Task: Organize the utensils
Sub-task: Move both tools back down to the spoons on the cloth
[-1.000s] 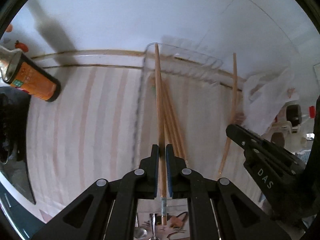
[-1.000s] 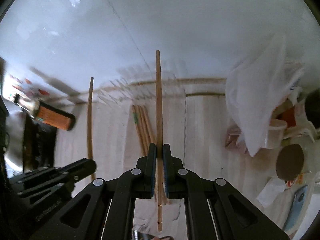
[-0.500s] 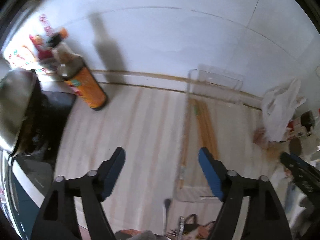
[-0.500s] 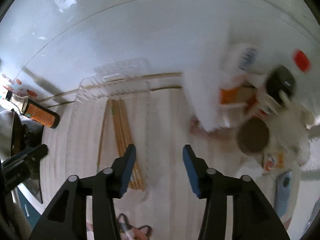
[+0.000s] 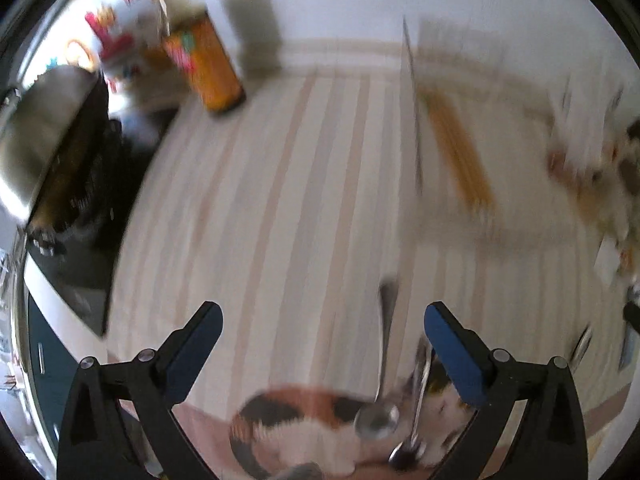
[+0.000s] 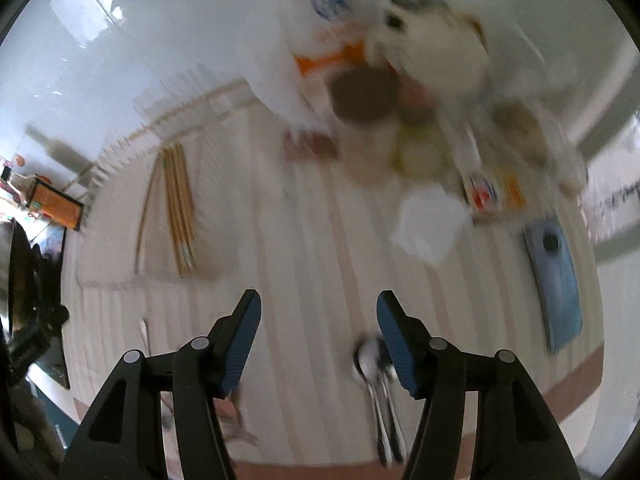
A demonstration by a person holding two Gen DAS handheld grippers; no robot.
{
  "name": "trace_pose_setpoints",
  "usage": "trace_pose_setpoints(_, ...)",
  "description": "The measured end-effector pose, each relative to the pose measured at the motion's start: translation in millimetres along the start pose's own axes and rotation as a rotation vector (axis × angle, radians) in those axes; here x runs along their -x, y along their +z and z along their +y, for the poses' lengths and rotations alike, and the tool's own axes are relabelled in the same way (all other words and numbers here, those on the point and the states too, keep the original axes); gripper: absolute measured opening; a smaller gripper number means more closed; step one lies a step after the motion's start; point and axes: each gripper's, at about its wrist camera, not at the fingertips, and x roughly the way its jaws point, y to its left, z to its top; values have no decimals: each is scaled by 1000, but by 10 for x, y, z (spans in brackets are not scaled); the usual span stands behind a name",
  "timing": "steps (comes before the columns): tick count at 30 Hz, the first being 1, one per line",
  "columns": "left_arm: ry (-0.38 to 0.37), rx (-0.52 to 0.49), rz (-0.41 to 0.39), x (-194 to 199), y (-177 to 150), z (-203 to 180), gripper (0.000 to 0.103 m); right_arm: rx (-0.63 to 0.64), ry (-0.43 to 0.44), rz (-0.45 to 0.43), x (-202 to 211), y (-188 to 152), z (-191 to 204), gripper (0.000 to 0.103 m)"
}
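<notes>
Several wooden chopsticks point(image 5: 460, 156) lie inside a clear plastic tray point(image 5: 412, 92) on the striped mat; they also show in the right wrist view point(image 6: 178, 204). My left gripper point(image 5: 320, 328) is open and empty above the mat, near metal spoons point(image 5: 380, 400) lying on a cat-print patch. My right gripper point(image 6: 318, 320) is open and empty, with a bundle of metal spoons point(image 6: 376, 376) lying just below its right finger. Both views are blurred.
An orange-labelled bottle point(image 5: 208, 68) stands at the back left by a dark stove with a pot point(image 5: 52, 136). A white plastic bag point(image 6: 304, 40), cups, packets, a tissue point(image 6: 428, 220) and a blue phone point(image 6: 556, 268) crowd the right side.
Both grippers held a chopstick one second ago, let them go into the tray, opened wide, and have pulled back toward the near edge over the spoons.
</notes>
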Motion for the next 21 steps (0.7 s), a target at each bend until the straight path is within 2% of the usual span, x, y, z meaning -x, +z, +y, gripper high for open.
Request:
trace_pose_setpoints(3, 7, -31, 64, -212, -227, -39, 101, -45, -4, 55, -89, -221, -222, 62)
trace_pose_setpoints(5, -11, -50, 111, -362, -342, -85, 96, -71, -10, 94, -168, -377, -354, 62)
trace_pose_setpoints(8, -39, -82, 165, -554, -428, -204, 67, -85, -27, 135, -270, -557, -453, 62)
trace_pose_setpoints(11, -57, -109, 205, -710, -449, -335, 48, -87, -43, 162, -364, -677, -486, 62)
trace_pose_setpoints(12, -64, -117, 215, -747, -456, -364, 36, -90, -44, 169, -384, -706, -490, 62)
trace_pose_setpoints(13, -79, -113, 199, -736, -454, -369, 25, -93, -44, 175, -394, -726, -487, 62)
trace_pose_setpoints(14, -98, -117, 200, -742, -451, -384, 20, -91, -42, 178, -398, -746, -473, 62)
trace_pose_setpoints(15, -110, -117, 202, -746, -449, -391, 8, -84, -42, 178, -394, -765, -447, 62)
trace_pose_setpoints(16, -105, -120, 204, -751, -457, -398, 3, -74, -41, 176, -386, -781, -410, 62)
trace_pose_setpoints(21, -82, -95, 203, -756, -533, -250, 3, -8, -3, 198, -437, -833, -55, 62)
